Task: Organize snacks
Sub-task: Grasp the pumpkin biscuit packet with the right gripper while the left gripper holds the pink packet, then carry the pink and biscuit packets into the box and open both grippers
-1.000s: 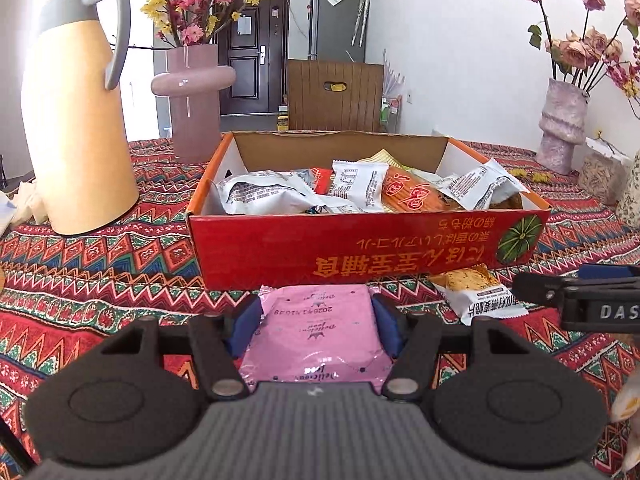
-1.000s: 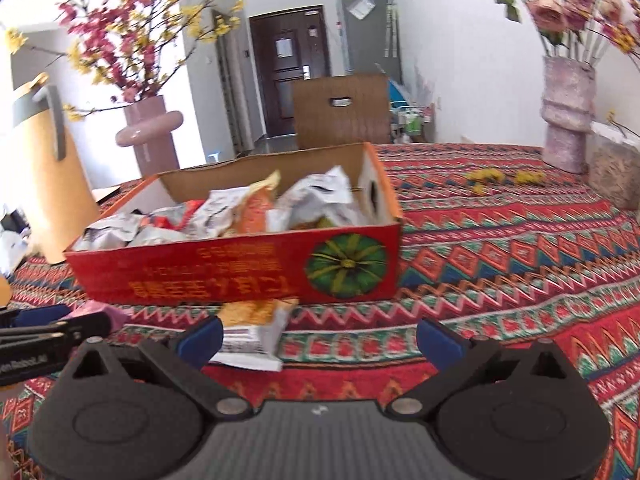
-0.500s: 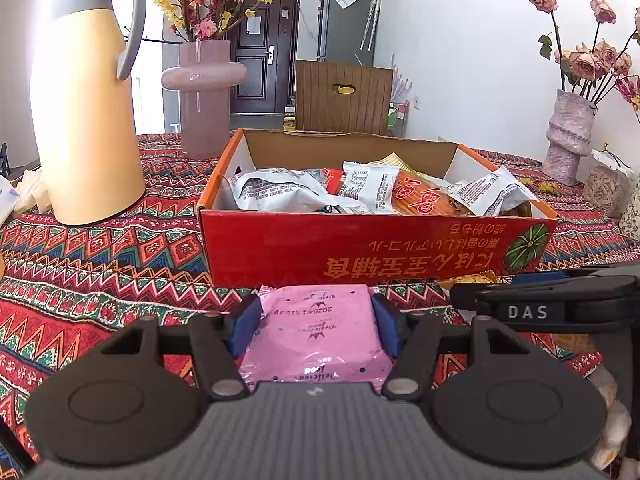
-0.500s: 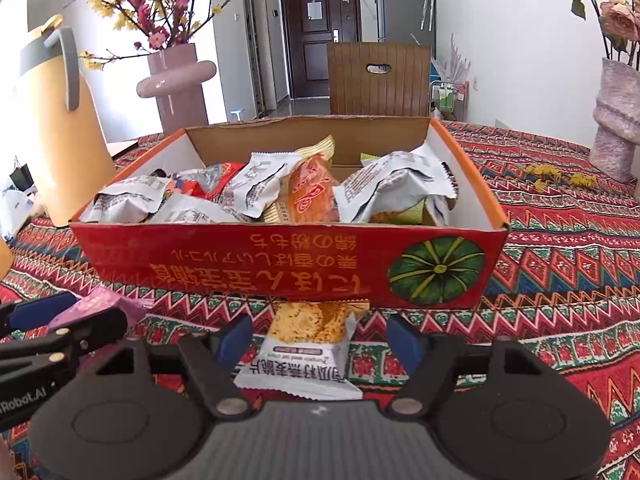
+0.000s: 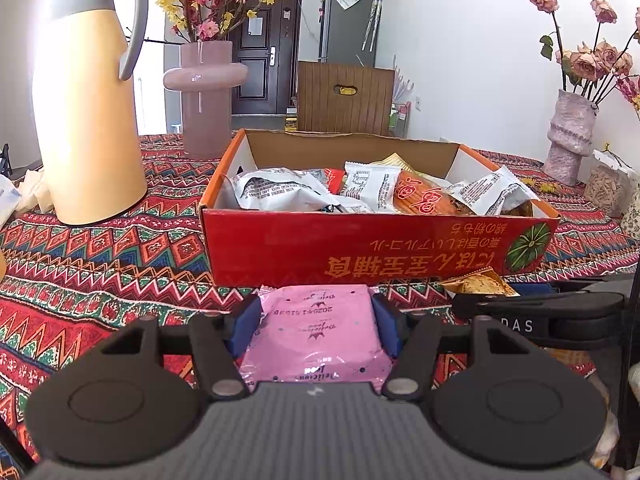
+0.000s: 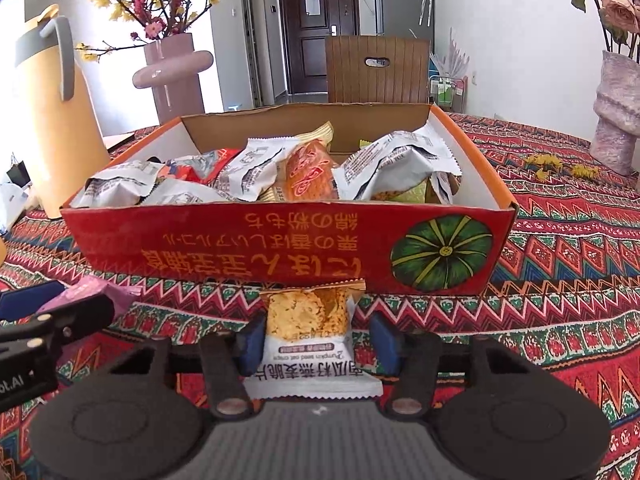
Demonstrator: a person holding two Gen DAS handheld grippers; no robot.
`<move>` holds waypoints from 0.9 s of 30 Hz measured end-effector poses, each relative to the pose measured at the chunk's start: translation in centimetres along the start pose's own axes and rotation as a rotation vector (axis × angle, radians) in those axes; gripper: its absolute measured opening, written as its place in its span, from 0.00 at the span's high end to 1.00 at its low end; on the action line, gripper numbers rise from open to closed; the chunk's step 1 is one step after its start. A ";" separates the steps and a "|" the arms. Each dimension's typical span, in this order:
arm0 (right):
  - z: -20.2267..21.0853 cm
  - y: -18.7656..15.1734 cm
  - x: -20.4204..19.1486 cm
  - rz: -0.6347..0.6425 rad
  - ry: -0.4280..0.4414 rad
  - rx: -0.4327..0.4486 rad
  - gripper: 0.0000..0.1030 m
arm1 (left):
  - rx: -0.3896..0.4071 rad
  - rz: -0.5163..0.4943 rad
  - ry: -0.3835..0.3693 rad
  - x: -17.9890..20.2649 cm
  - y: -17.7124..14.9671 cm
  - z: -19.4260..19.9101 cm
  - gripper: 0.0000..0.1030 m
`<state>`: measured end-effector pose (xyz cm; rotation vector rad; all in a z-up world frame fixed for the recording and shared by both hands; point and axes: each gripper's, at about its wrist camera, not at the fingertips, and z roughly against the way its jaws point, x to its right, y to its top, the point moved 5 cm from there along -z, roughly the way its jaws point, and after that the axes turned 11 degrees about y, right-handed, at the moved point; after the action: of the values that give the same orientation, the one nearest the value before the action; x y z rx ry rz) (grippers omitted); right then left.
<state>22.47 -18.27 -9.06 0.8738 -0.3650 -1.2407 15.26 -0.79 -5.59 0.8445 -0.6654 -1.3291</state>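
Since the earlier frame the right gripper (image 6: 316, 340) has slid in over the white-and-orange crisp packet (image 6: 308, 334), which sat off toward the lower left of its view and now lies centred between the blue pads; its jaws have just been closing around the packet. The left pad (image 6: 250, 340) touches the wrapper's edge, while a sliver of cloth shows between the right pad and the wrapper, so whether the grip is firm I cannot tell. In the left wrist view the left gripper (image 5: 316, 326) is unchanged, its pads pressed against both sides of the pink snack packet (image 5: 316, 334) at lower centre of the frame. Both packets lie on the patterned tablecloth (image 6: 560, 272) just in front of the red cardboard box (image 6: 280, 244), whose printed front wall fills mid-frame and which holds a heap of wrapped snacks (image 6: 304, 168). At the lower right of the left wrist view the right gripper's dark body (image 5: 540, 312) reaches in beside the crisp packet's crinkled end (image 5: 476, 282). A tan thermos jug (image 5: 88, 120) and a pink vase (image 5: 206, 92) stand at upper left, and a textured vase of roses (image 5: 570, 136) at upper right.
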 end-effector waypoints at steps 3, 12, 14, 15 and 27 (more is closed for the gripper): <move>0.3 -0.4 0.0 0.011 -0.008 0.016 0.60 | -0.001 0.000 -0.001 0.0 0.0 0.0 0.40; 2.5 -1.3 0.7 -0.005 -0.002 0.094 0.62 | 0.001 0.002 -0.003 0.0 -0.1 -0.1 0.40; 2.9 -1.3 0.8 -0.009 0.000 0.110 0.62 | 0.002 0.001 -0.005 0.0 -0.1 0.0 0.40; 3.2 -1.3 0.8 -0.010 0.000 0.119 0.62 | 0.003 -0.001 -0.005 0.1 -0.1 0.0 0.40; 7.4 -1.2 0.9 -0.019 0.026 0.227 0.62 | 0.048 -0.003 -0.005 0.3 0.7 1.5 0.40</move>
<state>16.96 -21.91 -5.47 1.0876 -0.4842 -1.2194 14.43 -1.25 -4.18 0.8815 -0.7031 -1.3227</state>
